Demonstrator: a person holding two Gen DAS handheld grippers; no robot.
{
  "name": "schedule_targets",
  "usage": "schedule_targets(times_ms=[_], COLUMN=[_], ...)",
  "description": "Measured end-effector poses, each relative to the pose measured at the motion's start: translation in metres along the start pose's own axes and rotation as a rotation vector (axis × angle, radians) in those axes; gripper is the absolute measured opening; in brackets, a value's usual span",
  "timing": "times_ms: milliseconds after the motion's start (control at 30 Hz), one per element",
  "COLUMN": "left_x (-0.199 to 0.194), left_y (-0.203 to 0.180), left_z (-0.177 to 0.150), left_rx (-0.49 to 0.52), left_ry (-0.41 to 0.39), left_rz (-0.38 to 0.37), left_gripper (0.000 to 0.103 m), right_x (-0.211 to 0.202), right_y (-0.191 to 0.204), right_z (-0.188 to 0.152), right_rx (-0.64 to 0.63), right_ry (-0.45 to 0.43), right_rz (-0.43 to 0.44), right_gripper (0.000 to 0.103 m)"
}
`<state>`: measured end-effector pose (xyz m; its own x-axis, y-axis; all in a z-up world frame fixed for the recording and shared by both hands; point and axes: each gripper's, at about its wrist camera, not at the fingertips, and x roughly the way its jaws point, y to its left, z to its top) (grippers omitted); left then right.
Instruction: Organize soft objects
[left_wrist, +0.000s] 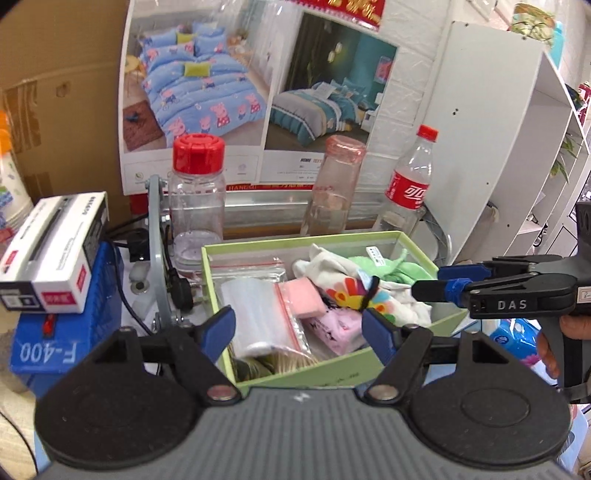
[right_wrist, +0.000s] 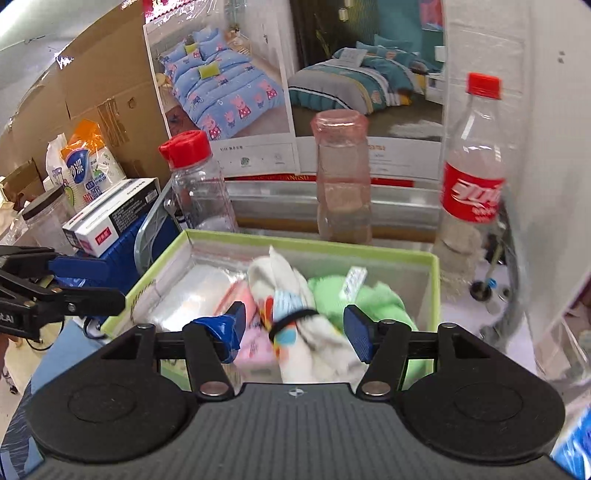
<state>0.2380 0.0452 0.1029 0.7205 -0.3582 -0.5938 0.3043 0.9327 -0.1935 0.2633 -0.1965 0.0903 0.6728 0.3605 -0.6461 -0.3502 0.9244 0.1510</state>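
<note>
A green box (left_wrist: 332, 373) (right_wrist: 155, 284) holds soft things: a white cloth bundle with a flower print (left_wrist: 354, 288) (right_wrist: 314, 332) tied by a black band, a green cloth (left_wrist: 391, 269) (right_wrist: 365, 302), a pink pad (left_wrist: 303, 295), a pink packet (left_wrist: 340, 328) (right_wrist: 255, 347) and clear zip bags (left_wrist: 258, 317). My left gripper (left_wrist: 298, 326) is open over the box's near side. My right gripper (right_wrist: 293, 332) is open, its pads either side of the white bundle; it also shows in the left wrist view (left_wrist: 428, 282), at the box's right edge.
Behind the box stand a red-capped clear jar (left_wrist: 197, 192), a pink-capped glass bottle (left_wrist: 334, 188) and a cola bottle (left_wrist: 410, 184). A white carton (left_wrist: 51, 251) lies on a blue F-400 machine (left_wrist: 55, 347) at the left. A white shelf (left_wrist: 498, 147) stands right.
</note>
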Motion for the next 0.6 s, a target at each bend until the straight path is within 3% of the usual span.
schedule_targets(times_ms=[167,333,400,500,600], left_x=[-0.040,-0.072,-0.082,-0.094,-0.104], left_y=[-0.019,-0.034,-0.038,-0.044,-0.049], left_z=[-0.019,-0.035,-0.041,-0.049,-0.059], left_rx=[-0.002,0.007,-0.003,-0.015,-0.006], left_ry=[-0.082,-0.140,-0.165,-0.208,-0.252], left_rz=[0.043,0.090,0.115,0.164,0.209], left_gripper=[0.077,0.077,0.080,0.102,0.103], right_x=[-0.049,-0.090,-0.103,-0.121,-0.132], right_y=[-0.002,0.004,0.006,0.019,0.038], right_z=[-0.021,-0.041,-0.051,-0.066,-0.079], right_rx=[0.081,0.214,0.259,0.251,0.179], right_ry=[-0.055,-0.071,-0.076,-0.134,-0.193], right_rz=[-0.069,-0.253,-0.242,-0.212,-0.246], right_gripper=[0.044,0.045,0.045,0.045,0.045])
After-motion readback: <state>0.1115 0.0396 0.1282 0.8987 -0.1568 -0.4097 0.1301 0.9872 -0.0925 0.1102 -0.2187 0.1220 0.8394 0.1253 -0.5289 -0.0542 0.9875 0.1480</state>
